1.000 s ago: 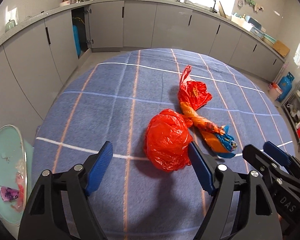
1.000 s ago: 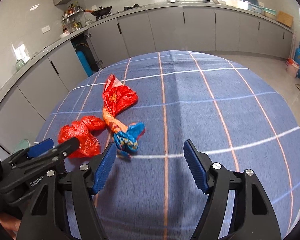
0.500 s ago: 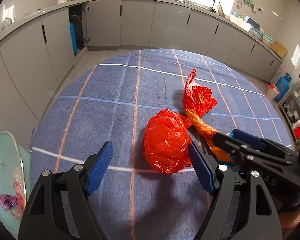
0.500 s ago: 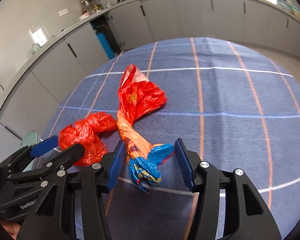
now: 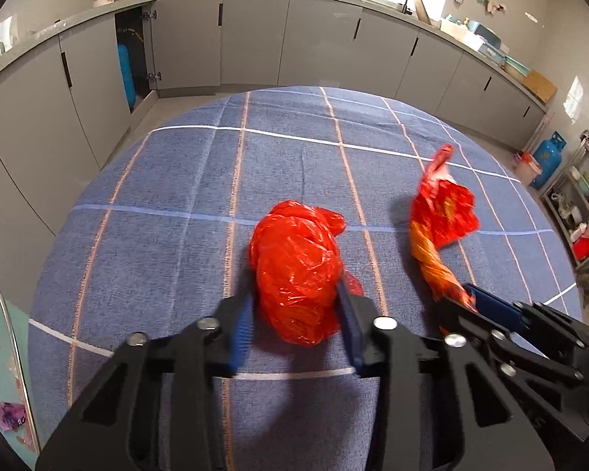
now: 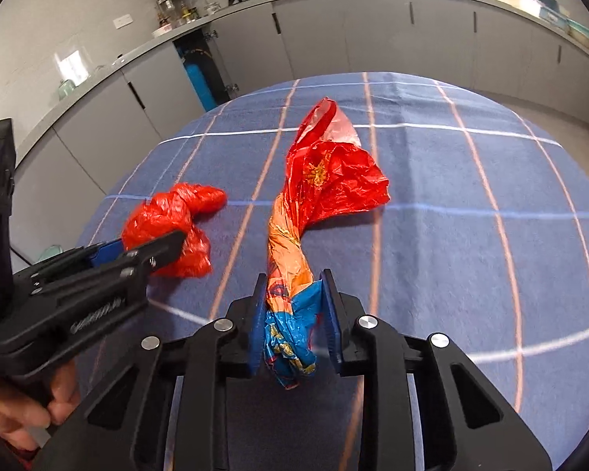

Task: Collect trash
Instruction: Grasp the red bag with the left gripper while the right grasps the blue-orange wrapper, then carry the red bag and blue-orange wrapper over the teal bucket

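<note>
Left gripper (image 5: 296, 324) is squeezing the crumpled red bag (image 5: 296, 271) on the blue checked tablecloth (image 5: 169, 204); right gripper (image 6: 294, 320) is pinching the twisted wrapper's (image 6: 306, 212) blue end, jaws nearly closed.

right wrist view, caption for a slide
Right hand-held gripper shut on twisted wrapper; left one grips red bag.

Crumpled bag (image 5: 294, 271) left of twisted wrapper (image 5: 438, 227)

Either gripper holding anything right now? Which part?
Both. Left gripper is shut on the near end of the crumpled red bag. Right gripper is shut on the blue end of the twisted wrapper.
</note>
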A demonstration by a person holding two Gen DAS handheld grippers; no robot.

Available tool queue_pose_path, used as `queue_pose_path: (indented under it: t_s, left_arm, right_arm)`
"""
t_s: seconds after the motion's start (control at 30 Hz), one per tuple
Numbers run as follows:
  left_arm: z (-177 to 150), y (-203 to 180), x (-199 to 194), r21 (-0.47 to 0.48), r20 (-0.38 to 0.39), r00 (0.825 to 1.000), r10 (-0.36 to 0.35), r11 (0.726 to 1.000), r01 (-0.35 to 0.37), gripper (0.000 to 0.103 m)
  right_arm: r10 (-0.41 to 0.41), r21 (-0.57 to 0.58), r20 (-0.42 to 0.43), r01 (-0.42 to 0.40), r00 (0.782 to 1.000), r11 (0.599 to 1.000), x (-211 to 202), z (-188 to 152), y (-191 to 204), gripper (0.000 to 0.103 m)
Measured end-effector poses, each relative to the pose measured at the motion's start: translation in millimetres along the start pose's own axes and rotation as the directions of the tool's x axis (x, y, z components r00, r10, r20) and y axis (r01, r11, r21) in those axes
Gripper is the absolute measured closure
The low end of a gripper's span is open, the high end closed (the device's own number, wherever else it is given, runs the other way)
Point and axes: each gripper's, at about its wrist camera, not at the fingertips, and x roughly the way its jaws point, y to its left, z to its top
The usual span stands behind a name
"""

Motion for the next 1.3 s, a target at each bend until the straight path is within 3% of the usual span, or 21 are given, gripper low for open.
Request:
queue_pose_path:
  t_s: [0.13,0.57,1.0,1.3]
  left_arm:
    - [-5.9,-5.3,-9.5,0.03,0.013,1.0,0.006,1.0,-0.006,0.076]
    - [-43.6,2.8,-77.0,0.064,0.078,0.996,0.051,0.996,-0.056,0.076]
    - [-84.3,41.8,-126.2,0.017,0.098,0.99,0.099,0.995,-0.102,0.076]
    - [-104.3,61.8,-152.1,-0.022,0.124,0.986,0.115,0.993,-0.113,0.076]
  right_arm:
    - [0.005,0.045,0.006,-0.005,1.0,0.999,-12.5,-12.2,-3.8,0.077]
    - [-0.021,0.08,0.124,0.011,0.992,0.997,-66.4,-51.9,17.7,0.077]
    - [0.001,0.108,0.155,-0.018,0.988,0.994,-87.7,-75.1,52.2,0.076]
    - [0.033,0.062,0.155,-0.043,0.987,0.997,-93.4,-85.9,85.8,0.076]
